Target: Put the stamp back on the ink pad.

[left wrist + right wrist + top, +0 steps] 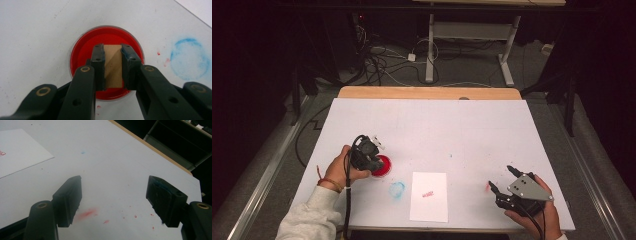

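left claw (112,53) clamps one wooden block (113,66) over one red ink dish (82,52); right claw (113,200) gapes empty beside one paper sheet (20,152).

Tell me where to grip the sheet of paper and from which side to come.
The paper lies flat on the table, so no jaw gets under its middle. Probably take its near edge, which lies close to the table's front rim, coming from the person's side. The open right gripper is free and beside it.
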Motion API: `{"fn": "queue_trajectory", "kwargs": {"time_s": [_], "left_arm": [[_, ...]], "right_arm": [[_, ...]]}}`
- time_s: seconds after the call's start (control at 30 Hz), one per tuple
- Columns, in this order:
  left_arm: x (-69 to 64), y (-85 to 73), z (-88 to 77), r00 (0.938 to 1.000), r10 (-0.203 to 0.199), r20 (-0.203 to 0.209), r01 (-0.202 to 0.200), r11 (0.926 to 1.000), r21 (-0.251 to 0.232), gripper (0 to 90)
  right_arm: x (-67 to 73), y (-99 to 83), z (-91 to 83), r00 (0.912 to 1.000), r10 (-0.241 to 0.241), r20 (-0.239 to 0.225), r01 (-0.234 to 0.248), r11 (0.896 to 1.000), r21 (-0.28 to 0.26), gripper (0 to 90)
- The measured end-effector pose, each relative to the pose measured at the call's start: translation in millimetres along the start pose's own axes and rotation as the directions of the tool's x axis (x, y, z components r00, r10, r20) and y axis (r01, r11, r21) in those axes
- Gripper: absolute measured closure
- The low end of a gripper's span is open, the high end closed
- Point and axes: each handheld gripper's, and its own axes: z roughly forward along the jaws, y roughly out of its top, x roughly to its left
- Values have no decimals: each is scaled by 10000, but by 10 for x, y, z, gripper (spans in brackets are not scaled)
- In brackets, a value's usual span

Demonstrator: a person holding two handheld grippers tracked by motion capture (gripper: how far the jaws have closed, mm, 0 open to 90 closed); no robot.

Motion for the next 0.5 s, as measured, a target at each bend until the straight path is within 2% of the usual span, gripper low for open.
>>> {"fn": "queue_trajectory", "kwargs": {"time_s": [0.4, 0.5], "left_arm": [[-7, -1, 15, 10000, -11, -31, 11, 10000, -27, 736], [-26, 5, 21, 9999, 43, -159, -42, 10000, 26, 735]], "right_arm": [[7, 0, 3, 10000, -23, -33, 23, 10000, 8, 295], [12, 2, 3, 10000, -59, -50, 59, 10000, 33, 296]]}}
